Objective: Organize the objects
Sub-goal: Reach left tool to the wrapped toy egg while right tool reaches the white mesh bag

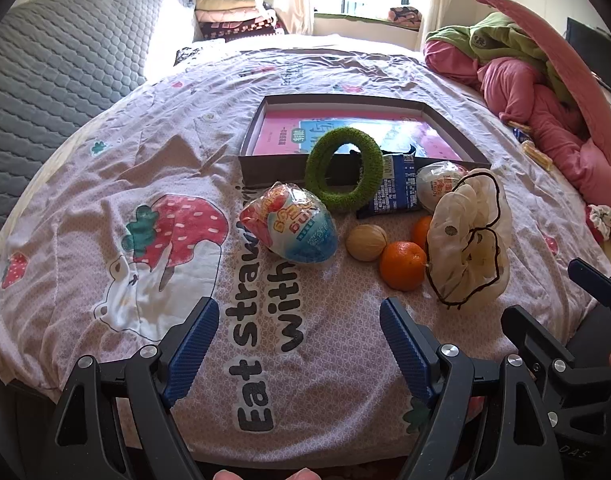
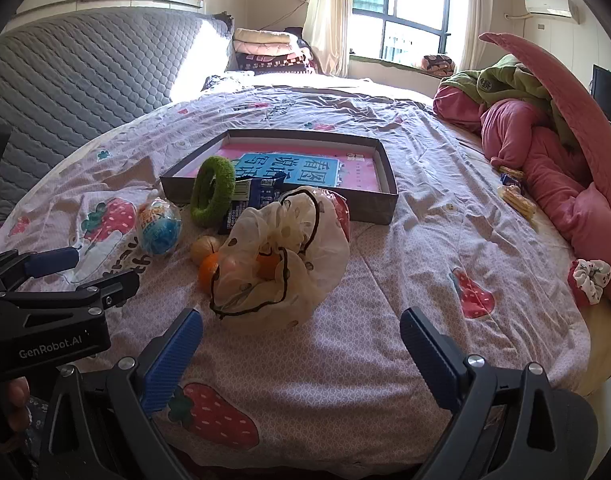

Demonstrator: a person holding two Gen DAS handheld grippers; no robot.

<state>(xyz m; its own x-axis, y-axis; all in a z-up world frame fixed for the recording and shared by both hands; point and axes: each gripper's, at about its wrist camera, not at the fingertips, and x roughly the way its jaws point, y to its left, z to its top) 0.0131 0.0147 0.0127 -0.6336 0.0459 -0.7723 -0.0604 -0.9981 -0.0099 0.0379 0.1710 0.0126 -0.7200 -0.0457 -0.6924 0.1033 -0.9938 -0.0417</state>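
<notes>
A shallow grey box [image 1: 253, 168] [image 2: 385, 200] with a pink book inside lies on the bed. Against its near wall leans a green fuzzy ring [image 1: 371, 168] [image 2: 221, 172]. In front lie a wrapped toy egg [image 1: 293, 224] [image 2: 159, 226], a dark blue snack packet [image 1: 393, 192] [image 2: 257, 196], a second wrapped egg [image 1: 437, 184], a tan ball [image 1: 365, 242] [image 2: 204, 250], two oranges [image 1: 403, 266] [image 2: 207, 272] and a sheer cream scrunchie [image 1: 469, 240] [image 2: 289, 256]. My left gripper [image 1: 299, 320] and right gripper [image 2: 301, 328] both hover open and empty near the bed's front edge.
The strawberry-print bedspread [image 1: 145, 160] [image 2: 425, 264] covers the bed. Pink and green bedding [image 1: 545, 92] [image 2: 545, 140] is piled at the right, with a floral scrunchie [image 2: 591, 280] and snack packs [image 2: 515, 196] beside it. A grey quilted headboard [image 1: 57, 60] stands at the left.
</notes>
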